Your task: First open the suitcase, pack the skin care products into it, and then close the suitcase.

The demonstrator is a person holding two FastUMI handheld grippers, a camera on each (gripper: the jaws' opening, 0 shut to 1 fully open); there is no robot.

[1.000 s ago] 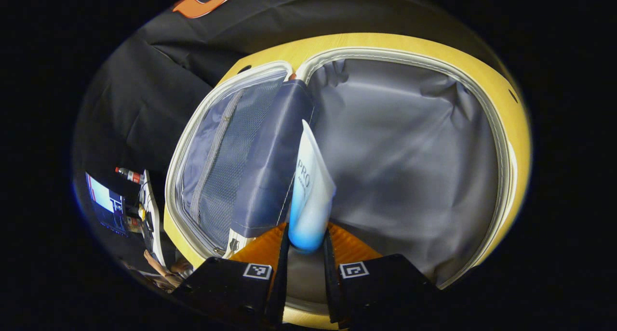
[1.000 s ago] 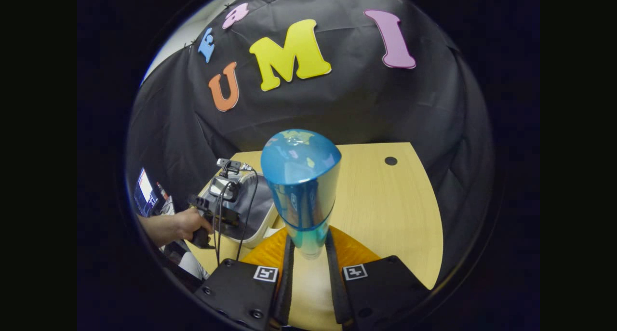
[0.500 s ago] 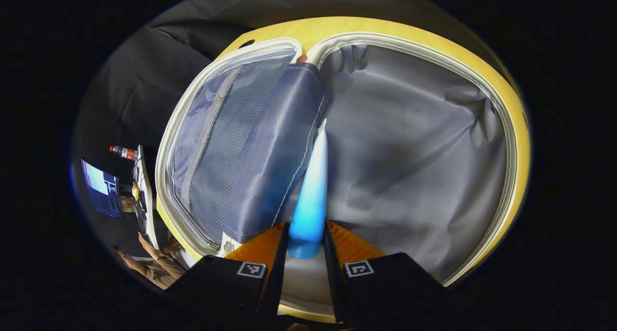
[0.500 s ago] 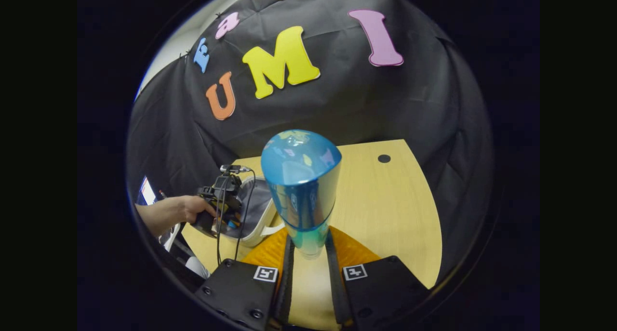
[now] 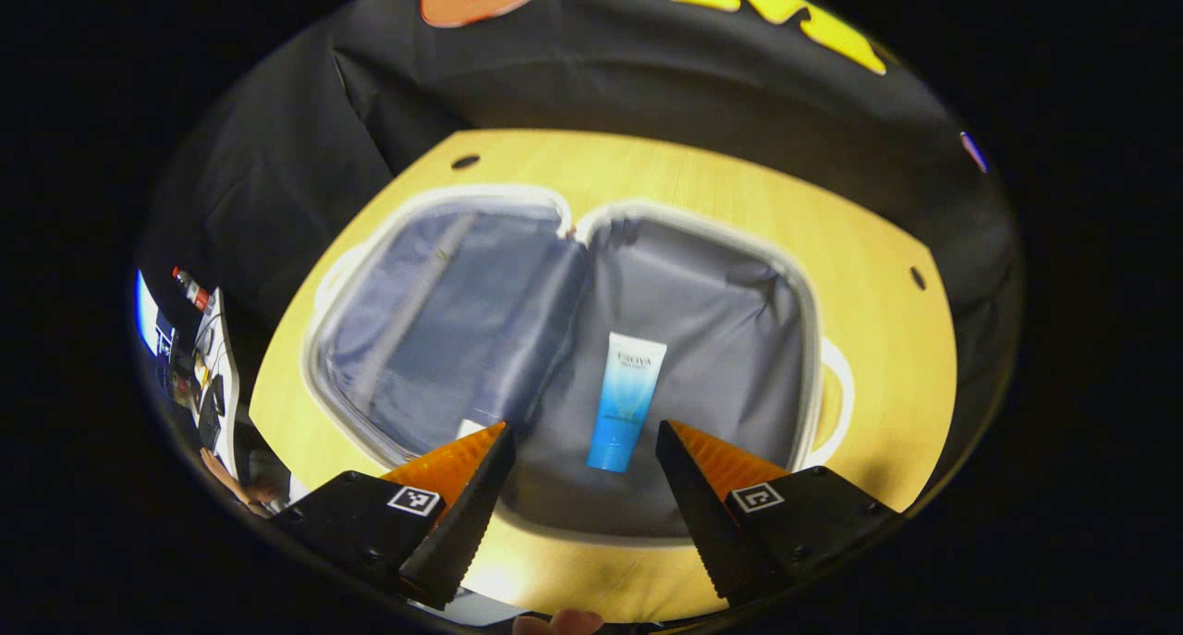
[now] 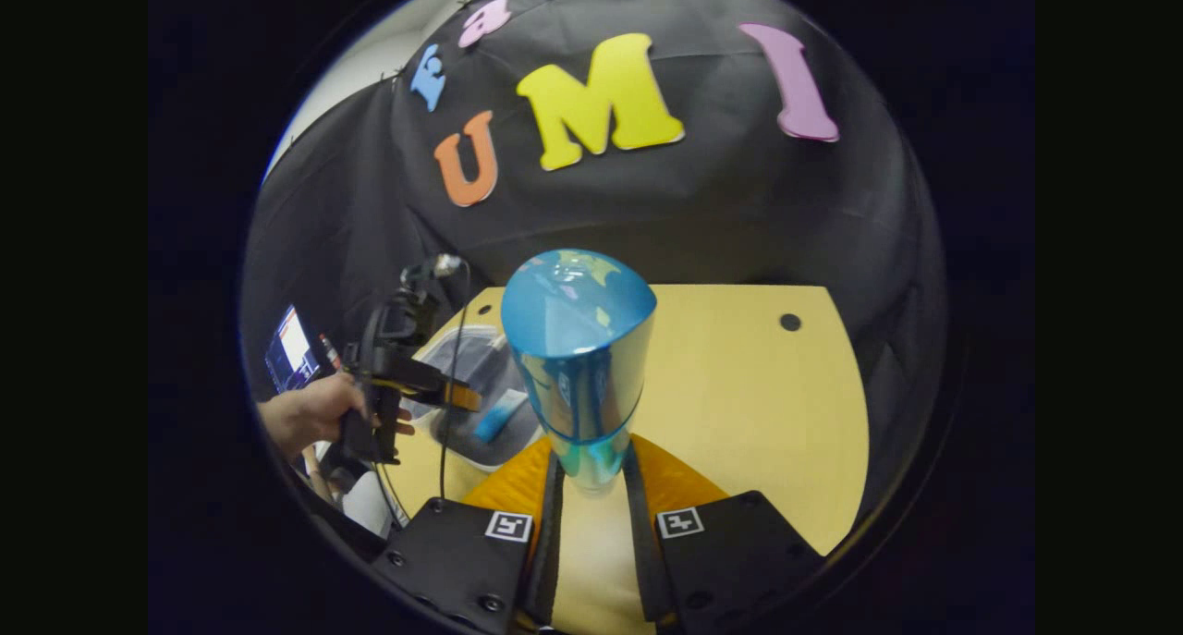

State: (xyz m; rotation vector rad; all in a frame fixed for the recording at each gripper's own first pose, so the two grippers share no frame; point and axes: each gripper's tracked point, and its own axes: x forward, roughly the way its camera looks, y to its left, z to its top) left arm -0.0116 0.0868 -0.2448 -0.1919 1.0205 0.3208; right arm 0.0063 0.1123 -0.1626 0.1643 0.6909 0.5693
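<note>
Over the open suitcase [image 5: 813,339], left gripper view: left gripper [image 5: 584,450] has its fingers spread wide with nothing between them, hovering above the grey-lined half. Blue-white tube [image 5: 626,401] lies flat on that lining, cap end toward the camera, near the hinge fold. Mesh-pocket half sits to the side on the table [image 5: 702,182].

Right gripper view: right gripper [image 6: 591,473] is clamped on the narrow base of a blue bottle [image 6: 578,353], held upright above the table, well apart from the case. Left gripper [image 6: 434,395] and the hand [image 6: 310,418] holding it show farther off.

Next step, my read: carry the bottle across, lower it beside the tube on bare lining, tilt it flat before releasing so it won't roll or block the lid.
</note>
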